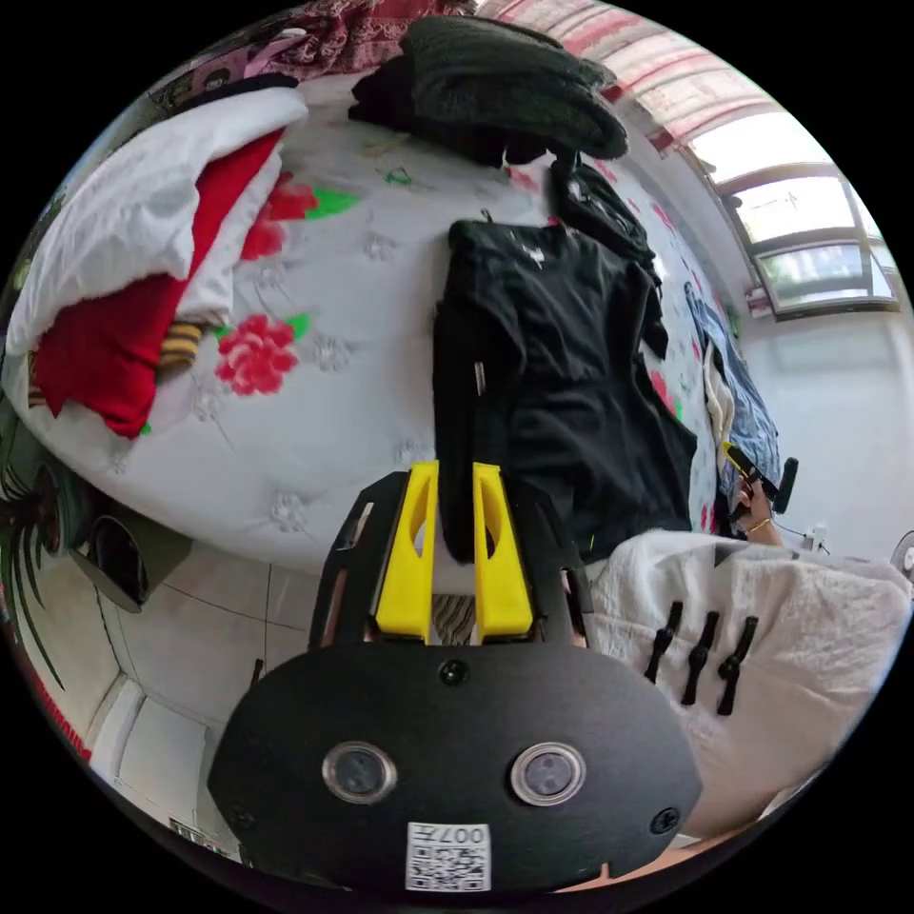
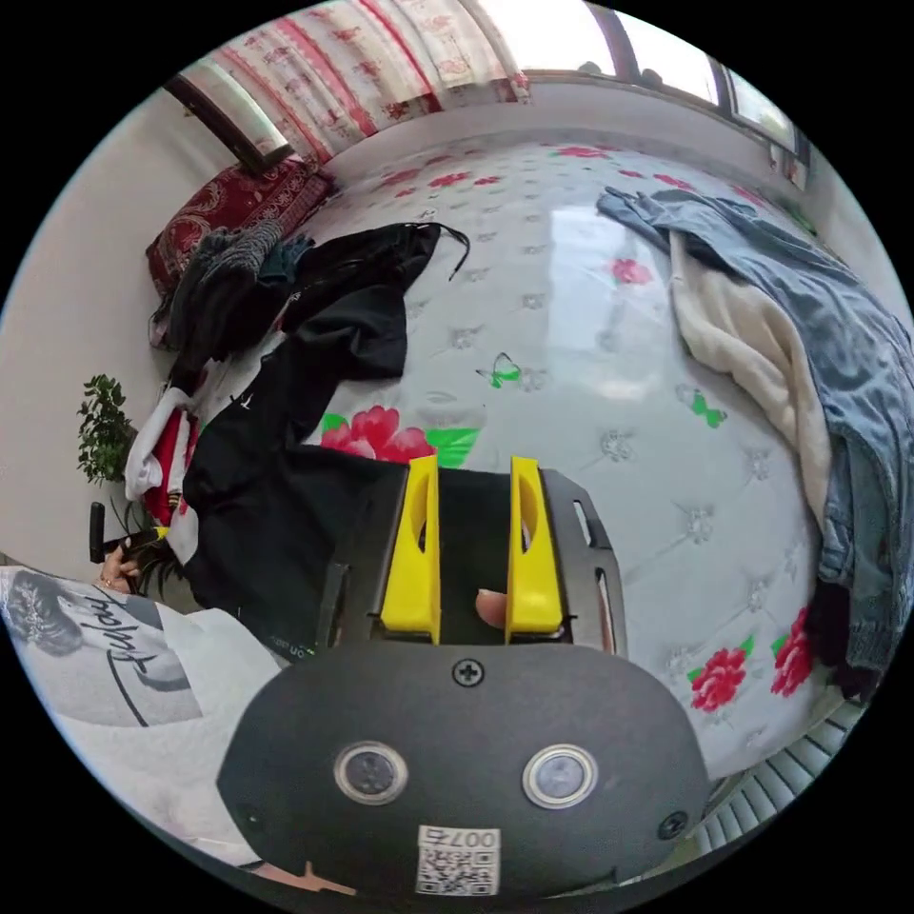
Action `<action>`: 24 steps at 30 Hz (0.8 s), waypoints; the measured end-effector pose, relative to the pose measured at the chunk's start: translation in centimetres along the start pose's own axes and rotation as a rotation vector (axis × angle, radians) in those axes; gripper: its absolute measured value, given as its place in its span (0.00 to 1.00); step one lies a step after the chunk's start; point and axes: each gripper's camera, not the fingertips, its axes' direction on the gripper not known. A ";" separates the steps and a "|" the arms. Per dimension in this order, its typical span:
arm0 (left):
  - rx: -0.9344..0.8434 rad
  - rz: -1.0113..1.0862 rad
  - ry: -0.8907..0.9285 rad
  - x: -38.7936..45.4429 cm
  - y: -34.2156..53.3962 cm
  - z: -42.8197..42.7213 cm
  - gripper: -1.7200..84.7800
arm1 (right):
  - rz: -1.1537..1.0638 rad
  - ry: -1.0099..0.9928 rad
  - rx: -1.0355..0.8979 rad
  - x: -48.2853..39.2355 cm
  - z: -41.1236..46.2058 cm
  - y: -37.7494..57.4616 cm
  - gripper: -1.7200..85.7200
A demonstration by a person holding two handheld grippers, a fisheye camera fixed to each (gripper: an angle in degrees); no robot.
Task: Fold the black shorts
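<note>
While the black shorts (image 1: 562, 381) lie spread on the floral bed (image 1: 324, 314), left gripper (image 1: 455, 476) clamps a folded edge of them between narrow yellow jaws. Right gripper (image 2: 474, 471) also narrow, jaws over black fabric at the bed's near edge; cannot tell if it pinches. Jeans (image 2: 838, 362) well apart, dark clothes pile (image 1: 505, 86) beyond shorts.
</note>
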 end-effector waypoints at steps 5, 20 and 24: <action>0.040 0.070 -0.031 0.7 -6.9 -0.8 0.11 | -0.093 -0.138 -0.025 -5.1 9.2 -12.9 0.09; -0.058 0.143 -0.103 0.3 -14.9 6.2 0.05 | -0.318 0.341 -0.160 -8.1 15.4 -6.9 0.02; -0.050 0.198 -0.056 0.4 -14.0 4.9 0.07 | -0.292 0.353 -0.131 -4.2 11.0 -4.6 0.04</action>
